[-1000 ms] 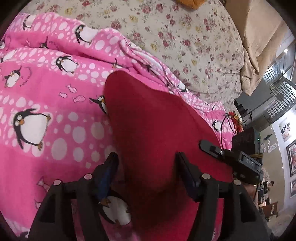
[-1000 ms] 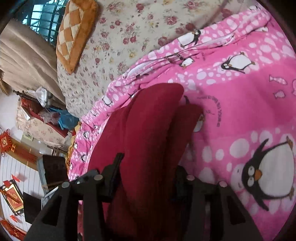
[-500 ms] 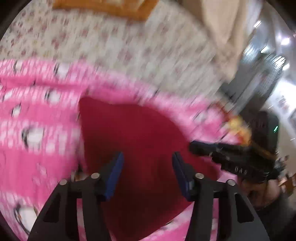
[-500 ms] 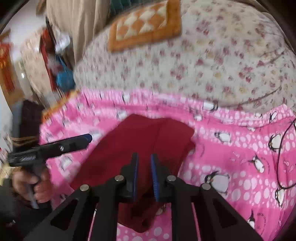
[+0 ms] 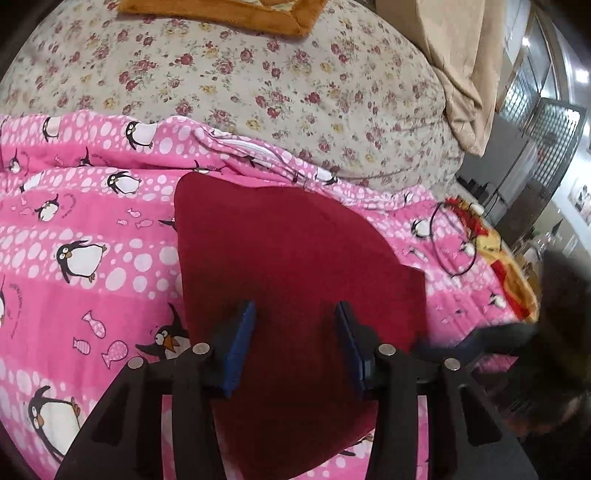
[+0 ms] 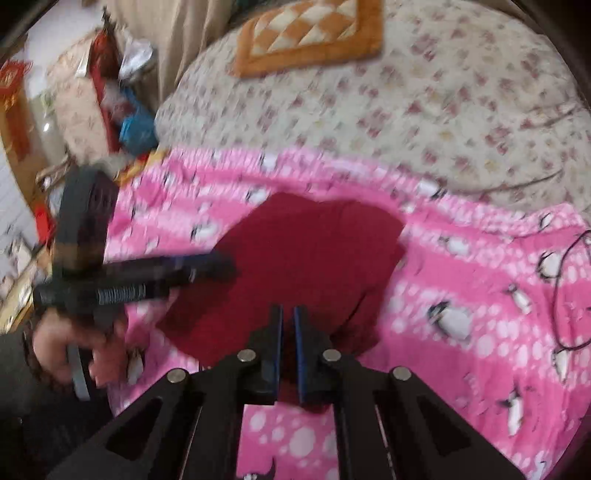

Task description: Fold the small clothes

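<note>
**One dark red garment flat on the penguin blanket, both tongs lifted clear**

A single dark red garment (image 5: 291,280) lies spread on a pink penguin blanket (image 5: 92,258). It is plain, soft-looking cloth with no print. Its far-left corner is squared and its far edge curves round to a second squared corner on the right. In the right wrist view a lengthwise ridge runs down the garment (image 6: 295,266), as if one layer lies over another.

The blanket covers the near part of a bed. Beyond the garment lies a cream floral quilt (image 5: 258,74), and on it one orange quilted cushion (image 6: 314,33). A thin black cable (image 5: 452,243) loops on the blanket to the right of the garment. Past the bed's edges are a beige curtain (image 5: 465,55) and cluttered furniture, too blurred to name.

The left tongs (image 5: 293,347) hang above the garment's near part with their blue pads apart and nothing between them; their jaws have narrowed in the past moment. The right tongs (image 6: 288,347) are also above the near edge, their pads drawn almost together after closing, with no cloth seen caught in the narrow gap. A hand (image 6: 70,339) grips the left tongs' handle at the left of the right wrist view.
</note>
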Demonstrator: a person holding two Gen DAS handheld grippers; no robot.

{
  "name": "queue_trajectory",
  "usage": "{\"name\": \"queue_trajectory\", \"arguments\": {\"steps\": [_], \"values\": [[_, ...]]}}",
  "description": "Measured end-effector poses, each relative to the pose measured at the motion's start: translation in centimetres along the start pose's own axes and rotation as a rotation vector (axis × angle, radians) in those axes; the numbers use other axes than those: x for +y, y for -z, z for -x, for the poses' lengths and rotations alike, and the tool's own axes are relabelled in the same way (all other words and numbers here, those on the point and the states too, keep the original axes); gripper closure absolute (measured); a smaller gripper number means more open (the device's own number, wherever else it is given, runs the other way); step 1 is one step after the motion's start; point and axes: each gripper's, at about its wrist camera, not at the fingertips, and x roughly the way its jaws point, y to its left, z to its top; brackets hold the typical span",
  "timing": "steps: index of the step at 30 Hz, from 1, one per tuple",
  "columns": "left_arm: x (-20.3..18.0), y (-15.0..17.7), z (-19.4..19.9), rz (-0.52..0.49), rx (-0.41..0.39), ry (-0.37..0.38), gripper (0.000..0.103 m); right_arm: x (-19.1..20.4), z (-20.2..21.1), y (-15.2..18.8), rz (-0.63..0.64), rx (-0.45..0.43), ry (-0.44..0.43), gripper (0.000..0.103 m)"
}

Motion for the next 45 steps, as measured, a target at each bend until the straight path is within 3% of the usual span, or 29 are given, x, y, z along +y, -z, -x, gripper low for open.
{"name": "queue_trajectory", "arguments": {"steps": [2,3,6,11,13,15,19,22,23,27,36,38,41,44,45], "values": [[-0.3,0.1,-0.1,-0.021,-0.001,-0.016,0.067,0.0,-3.5,2.0,0.012,0.15,-0.011,0.098],[-0.4,0.1,-0.1,-0.027,-0.001,-0.018,0.066,-0.1,-3.5,2.3,0.007,0.111,-0.022,0.098],[-0.1,-0.6,0.4,0.001,-0.017,0.001,0.066,-1.0,-2.4,1.3,-0.045,0.106,-0.062,0.099],[0.6,-4.7,-0.7,0.016,-0.043,-0.065,0.066,-1.8,1.3,-1.8,-0.046,-0.1,-0.011,0.097],[1.0,-6.7,-1.8,0.021,-0.051,-0.109,0.066,-3.0,1.2,-3.7,-0.065,-0.154,0.097,0.095],[1.5,-8.5,-3.3,0.035,-0.047,-0.149,0.062,-3.4,0.2,-5.2,-0.07,-0.176,0.149,0.095],[3.8,-10.6,-7.8,0.152,0.03,-0.141,0.059,-5.0,-2.4,-7.5,-0.11,-0.191,0.169,0.094],[5.3,-9.8,-12.4,0.168,0.185,-0.215,0.059,-5.7,-5.2,-8.4,-0.115,-0.142,0.174,0.09],[5.5,-9.4,-12.8,0.165,0.183,-0.22,0.059,-5.8,-6.0,-8.4,-0.115,-0.127,0.177,0.089],[6.2,-9.1,-12.8,0.196,0.164,-0.208,0.058,-6.6,-10.6,-7.2,-0.108,0.014,0.209,0.084],[5.9,-9.7,-12.8,0.178,0.184,-0.195,0.057,-7.1,-10.9,-6.4,-0.133,-0.021,0.191,0.084],[5.6,-9.5,-11.3,0.169,0.184,-0.18,0.057,-7.2,-10.0,-6.4,-0.153,-0.035,0.176,0.083],[4.1,-8.2,-6.6,0.105,0.124,-0.214,0.056,-6.6,-6.5,-5.9,-0.231,-0.074,0.175,0.083],[2.5,-5.6,-3.2,0.064,0.104,-0.216,0.05,-4.5,-2.8,-4.9,-0.175,-0.092,0.194,0.081],[1.7,-4.3,-2.3,0.056,0.106,-0.208,0.048,-3.5,-1.5,-4.5,-0.136,-0.101,0.208,0.076]]}}
